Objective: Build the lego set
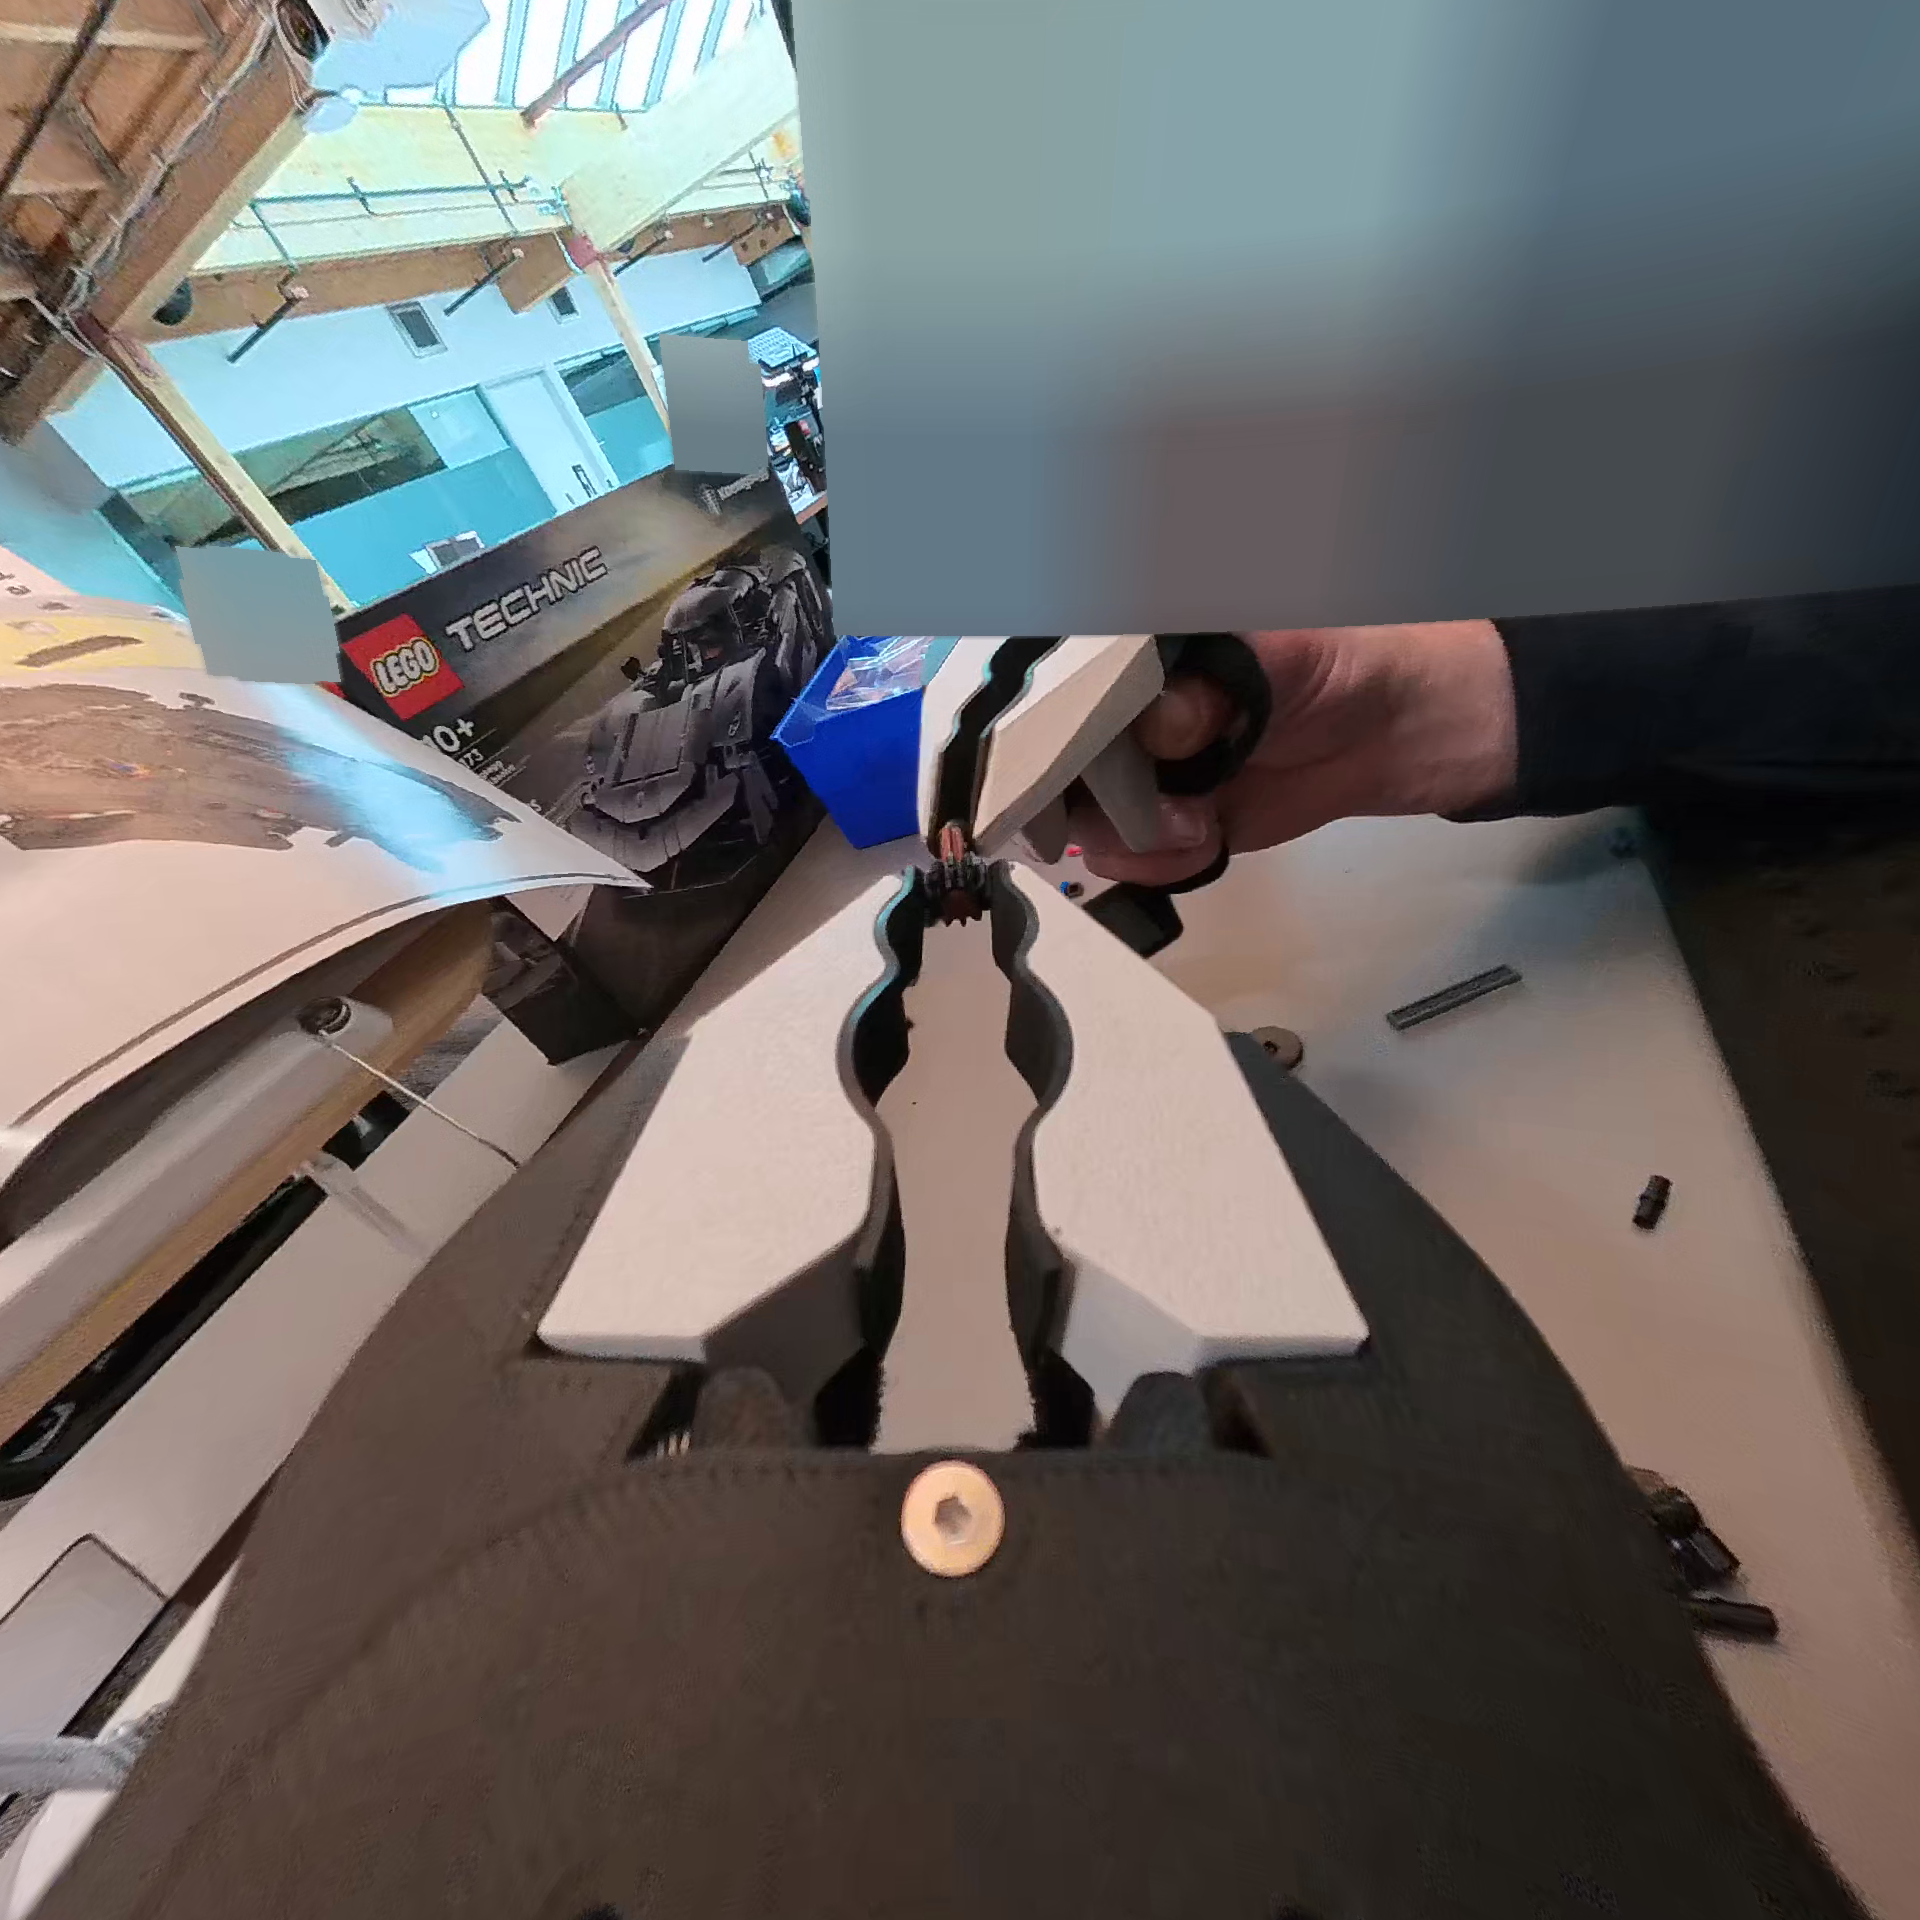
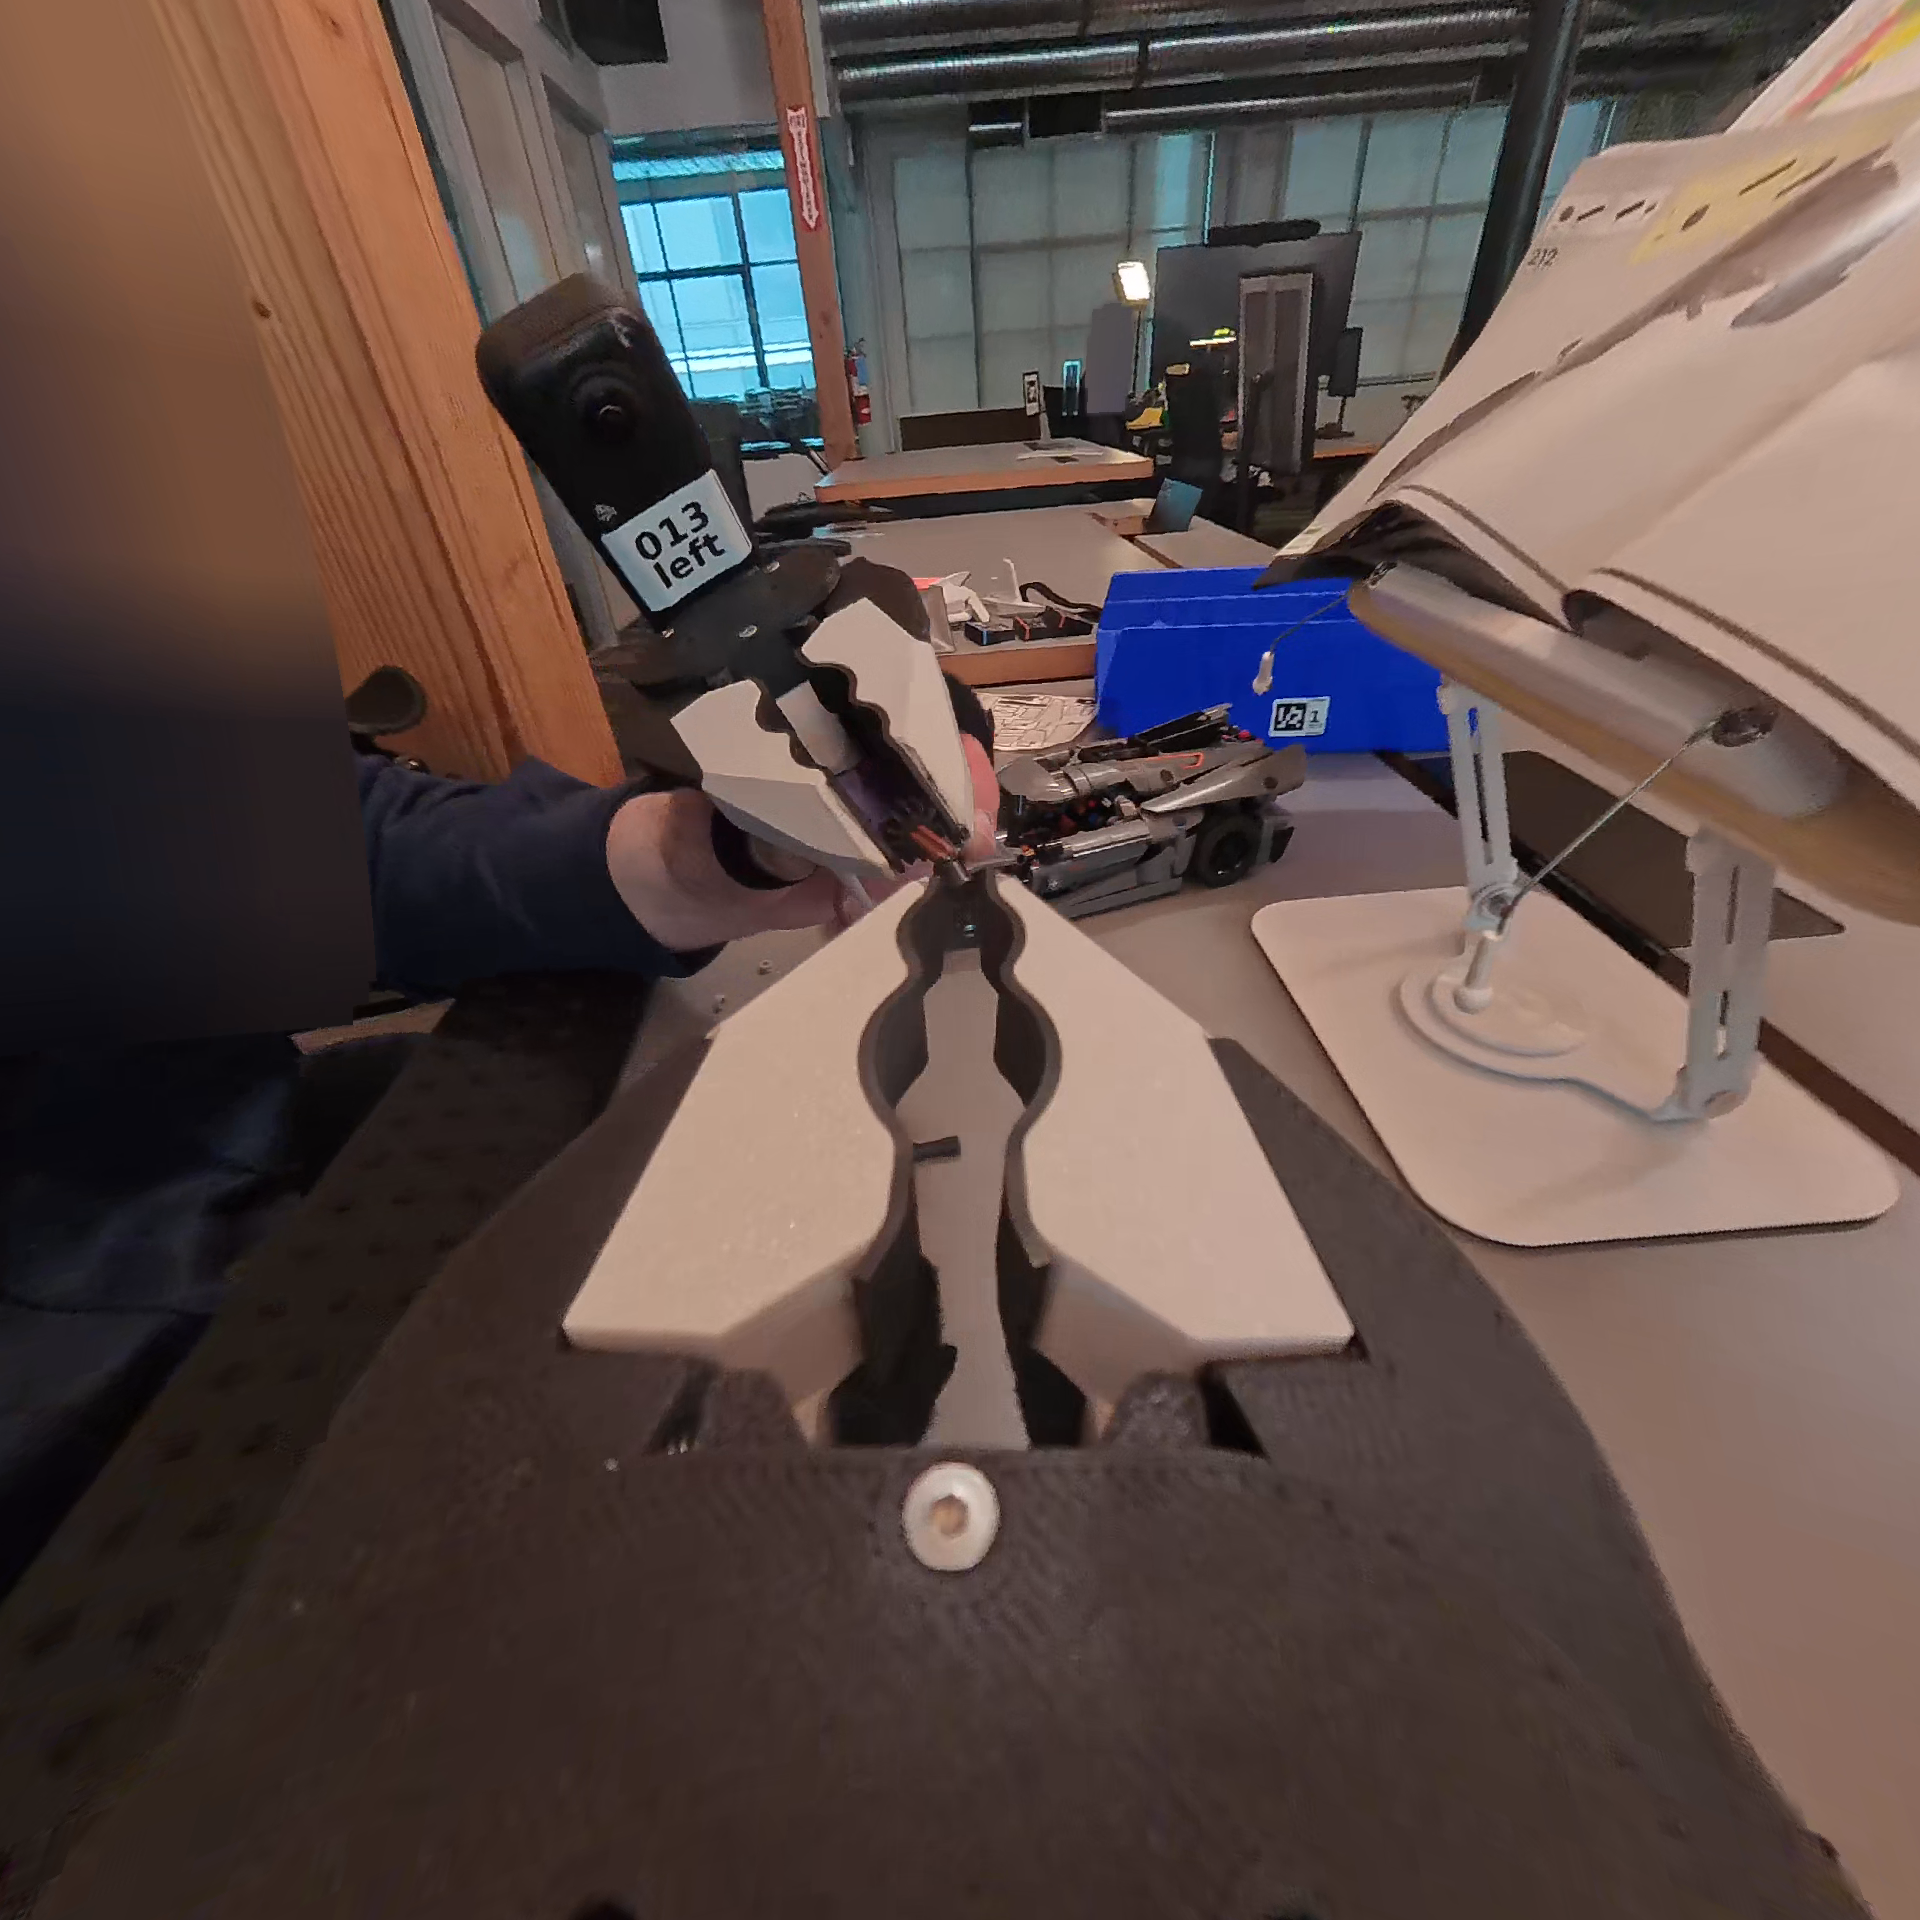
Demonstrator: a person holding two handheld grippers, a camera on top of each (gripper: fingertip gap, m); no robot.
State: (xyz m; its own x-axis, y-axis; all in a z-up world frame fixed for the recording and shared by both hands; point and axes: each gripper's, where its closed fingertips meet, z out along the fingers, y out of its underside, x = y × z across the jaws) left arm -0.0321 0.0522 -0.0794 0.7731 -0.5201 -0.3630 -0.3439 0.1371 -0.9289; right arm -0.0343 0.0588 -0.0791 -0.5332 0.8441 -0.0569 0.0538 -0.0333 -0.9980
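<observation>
My left gripper [image 1: 951, 902] is shut on a small black toothed lego piece [image 1: 951, 891], held above the table. My right gripper [image 1: 951, 836] comes in from the upper right, tip to tip with the left, and pinches a small reddish-and-dark part of the same cluster. In the right wrist view my right gripper [image 2: 961, 906] is shut on the small dark piece [image 2: 966, 923], and the left gripper [image 2: 951, 854] meets it from the upper left. A partly built grey lego car [image 2: 1143, 810] stands on the table behind the tips.
The lego box [image 1: 582, 707] and a blue bin [image 1: 852, 758] stand at the back. An instruction booklet [image 2: 1662, 416] rests on a white stand [image 2: 1558, 1091] at the right. A grey beam [image 1: 1455, 997] and black pins [image 1: 1650, 1203] lie loose on the white table. Only a small space, under 4 cm, lies between the two pairs of fingers. The grey beam [image 1: 1455, 997] is about 25 cm from both grippers' fingertips.
</observation>
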